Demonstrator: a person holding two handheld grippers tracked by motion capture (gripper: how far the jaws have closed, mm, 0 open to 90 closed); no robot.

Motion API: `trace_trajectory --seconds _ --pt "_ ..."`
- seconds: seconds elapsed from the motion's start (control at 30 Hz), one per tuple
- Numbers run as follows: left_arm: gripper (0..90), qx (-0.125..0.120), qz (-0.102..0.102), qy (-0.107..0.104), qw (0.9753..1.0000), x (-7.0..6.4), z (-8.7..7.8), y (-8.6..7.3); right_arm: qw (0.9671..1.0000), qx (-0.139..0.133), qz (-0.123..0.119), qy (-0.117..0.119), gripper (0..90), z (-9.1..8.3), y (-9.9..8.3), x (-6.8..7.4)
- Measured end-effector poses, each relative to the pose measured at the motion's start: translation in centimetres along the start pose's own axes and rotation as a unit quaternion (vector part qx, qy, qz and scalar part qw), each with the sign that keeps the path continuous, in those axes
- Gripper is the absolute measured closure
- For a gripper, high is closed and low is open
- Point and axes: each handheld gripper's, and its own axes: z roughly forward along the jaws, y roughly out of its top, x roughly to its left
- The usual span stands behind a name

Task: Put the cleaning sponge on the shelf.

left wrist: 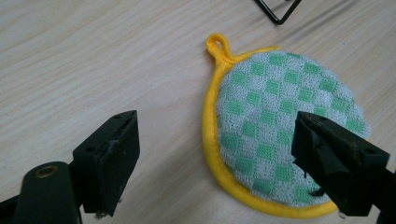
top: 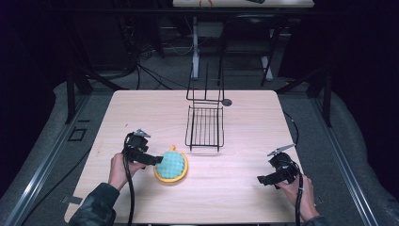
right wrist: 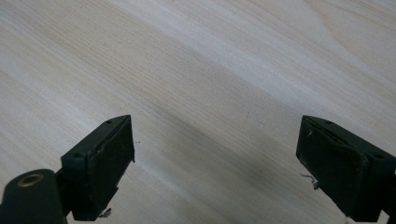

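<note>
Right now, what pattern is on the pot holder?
Green and white checks with yellow trim on the pot holder, clearest in the left gripper view.

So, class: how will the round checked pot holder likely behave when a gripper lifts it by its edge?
The pot holder looks like padded cloth, so it probably droops rather than staying stiff. It lies flat, so rolling seems unlikely. Its woven face should grip well; the left gripper has open jaws astride its yellow rim.

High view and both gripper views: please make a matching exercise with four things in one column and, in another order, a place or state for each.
Things:
1. pot holder
2. wire rack
3. left gripper
4. right gripper

Places or states:
A. open over bare wood, near the table's right edge
B. black, at the middle of the table
C. flat on the table, yellow rim, green checks
D. open, one of its jaws over the checked cloth

Pairs: 1-C, 2-B, 3-D, 4-A
</note>
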Motion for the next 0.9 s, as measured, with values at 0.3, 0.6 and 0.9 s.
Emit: trace_trajectory --seconds 0.3,0.6,0.9 --pt "23.6 0.005 0.004 -0.015 0.9999 -0.4 1.2 1.3 1.0 -0.002 -0.002 0.001 10.9 0.0 0.0 0.0" --pt "28.9 0.024 0.01 -0.029 0.9992 -0.8 2.3 1.9 1.0 -0.002 -0.002 0.002 11.2 0.0 0.0 0.0" --pt "37.3 0.05 0.004 -0.043 0.9978 -0.8 3.2 1.7 1.0 0.0 -0.005 0.004 11.3 0.0 0.0 0.0"
